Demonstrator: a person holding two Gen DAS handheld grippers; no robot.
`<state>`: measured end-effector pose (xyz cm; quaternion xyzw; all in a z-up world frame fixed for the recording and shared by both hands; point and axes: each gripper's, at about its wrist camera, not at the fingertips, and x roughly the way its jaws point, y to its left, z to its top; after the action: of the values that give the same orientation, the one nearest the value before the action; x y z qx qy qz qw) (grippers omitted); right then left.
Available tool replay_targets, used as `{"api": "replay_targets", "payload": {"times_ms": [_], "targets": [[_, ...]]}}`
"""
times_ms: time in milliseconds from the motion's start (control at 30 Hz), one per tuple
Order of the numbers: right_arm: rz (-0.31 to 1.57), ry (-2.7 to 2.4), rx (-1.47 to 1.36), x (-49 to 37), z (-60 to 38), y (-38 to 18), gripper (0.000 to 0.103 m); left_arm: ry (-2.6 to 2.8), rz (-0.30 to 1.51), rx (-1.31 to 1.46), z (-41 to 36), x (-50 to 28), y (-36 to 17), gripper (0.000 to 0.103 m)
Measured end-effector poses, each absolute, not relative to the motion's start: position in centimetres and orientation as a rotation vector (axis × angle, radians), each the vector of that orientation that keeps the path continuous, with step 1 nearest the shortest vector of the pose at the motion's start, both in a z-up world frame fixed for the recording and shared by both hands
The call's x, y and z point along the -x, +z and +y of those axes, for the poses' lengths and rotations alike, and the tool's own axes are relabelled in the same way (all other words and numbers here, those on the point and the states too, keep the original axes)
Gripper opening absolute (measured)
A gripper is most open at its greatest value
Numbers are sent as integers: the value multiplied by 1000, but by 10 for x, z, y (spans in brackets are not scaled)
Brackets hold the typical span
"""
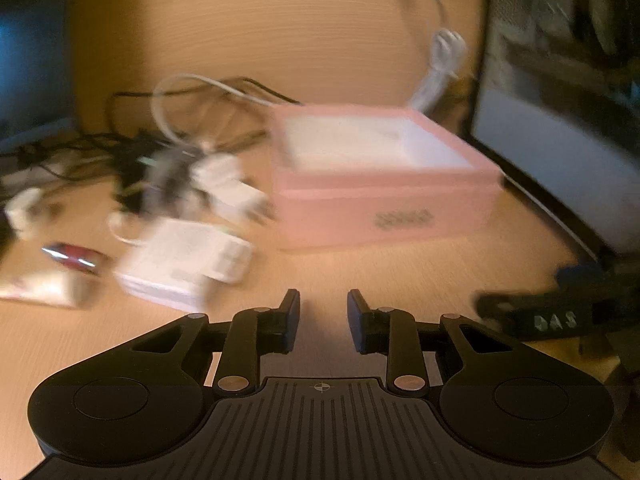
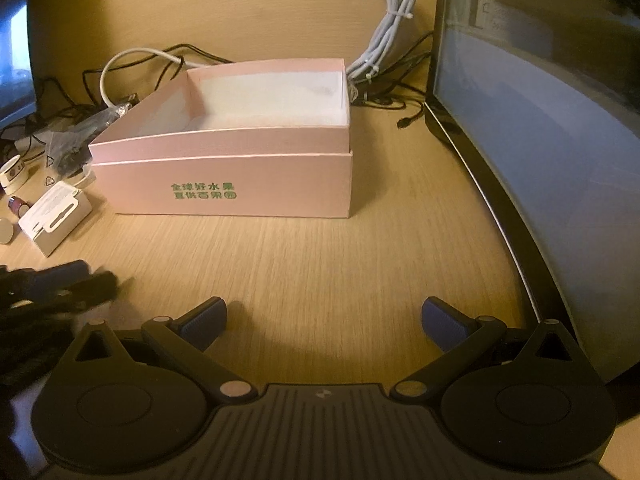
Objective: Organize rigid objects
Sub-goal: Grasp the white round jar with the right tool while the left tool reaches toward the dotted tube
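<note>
Pink box point(image 2: 224, 184) sits ahead of both unclenched, empty tongs: left point(image 1: 323, 320); right point(image 2: 323, 322).

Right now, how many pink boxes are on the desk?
1: the pink box sits open mid-desk, beside the monitor, with clutter on its other side; more could hide outside both views.

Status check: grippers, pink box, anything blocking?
Left gripper open, empty. Right gripper open wide, empty. Pink box open, looks empty. Desk bare before it.
</note>
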<state>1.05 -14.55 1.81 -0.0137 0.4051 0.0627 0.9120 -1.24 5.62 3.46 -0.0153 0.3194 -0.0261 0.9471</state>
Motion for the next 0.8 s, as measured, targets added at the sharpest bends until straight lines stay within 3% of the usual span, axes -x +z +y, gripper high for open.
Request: {"api": "replay_targets", "payload": {"times_ms": [133, 167, 200, 233, 400, 667, 800], "targets": [[909, 92, 22, -16, -139, 23, 103, 40, 621, 162, 151, 25, 74, 28], [931, 109, 25, -19, -133, 26, 100, 53, 635, 199, 175, 29, 79, 28], [931, 141, 39, -19, -126, 30, 87, 64, 653, 236, 198, 32, 83, 28], [903, 171, 70, -17, -112, 37, 83, 86, 689, 286, 228, 38, 84, 28], [708, 450, 171, -14, 5, 85, 84, 147, 833, 462, 317, 63, 75, 28], [675, 854, 441, -81, 229, 74, 83, 175, 782, 443, 369, 145, 87, 28], [742, 920, 432, -125, 279, 60, 74, 210, 765, 417, 386, 175, 94, 28]]}}
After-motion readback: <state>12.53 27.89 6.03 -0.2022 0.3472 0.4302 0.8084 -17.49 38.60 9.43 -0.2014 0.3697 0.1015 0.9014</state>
